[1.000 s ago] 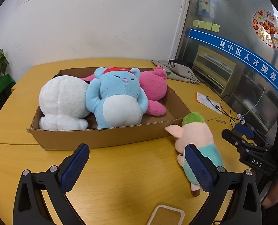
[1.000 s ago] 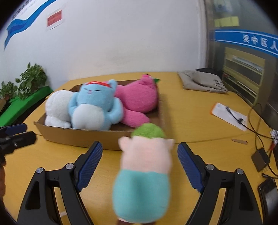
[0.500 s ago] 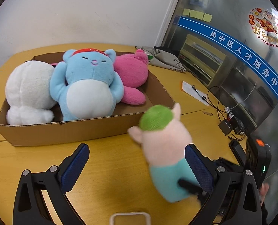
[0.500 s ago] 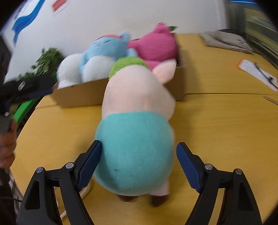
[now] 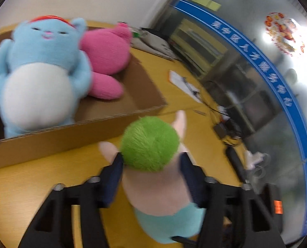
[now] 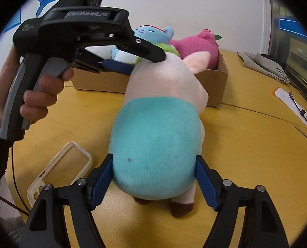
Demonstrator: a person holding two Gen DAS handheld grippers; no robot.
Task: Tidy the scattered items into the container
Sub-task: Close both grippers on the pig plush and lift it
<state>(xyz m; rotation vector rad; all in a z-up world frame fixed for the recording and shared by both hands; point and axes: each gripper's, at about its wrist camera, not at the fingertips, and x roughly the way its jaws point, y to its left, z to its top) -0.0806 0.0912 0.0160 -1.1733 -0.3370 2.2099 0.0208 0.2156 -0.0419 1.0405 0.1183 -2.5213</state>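
1. Left wrist view: half a second ago my left gripper (image 5: 151, 163) was spread wide with the pig plush (image 5: 153, 165) standing free in front of it; now its blue pads press against both sides of the pig's head, just under the green tuft, so I read it as clamped on the toy. The cardboard box (image 5: 74, 132) sits just beyond, already holding the blue plush (image 5: 41, 76) and the pink plush (image 5: 108, 57). The frame is blurred, so I judge the rig is moving
2. Right wrist view: my right gripper (image 6: 154, 177) brackets the pig's teal body; both pads touch the fur, but I cannot tell whether they squeeze or merely rest there. The pig's feet are on the table (image 6: 246, 144), beside a phone case (image 6: 60, 171), and its head leans towards the box's near corner
3. What this means: the last loose toy has gone from untouched to gripped at the head, and I judge the lift into the box's free corner beside the pink plush comes next; a soft head may slip
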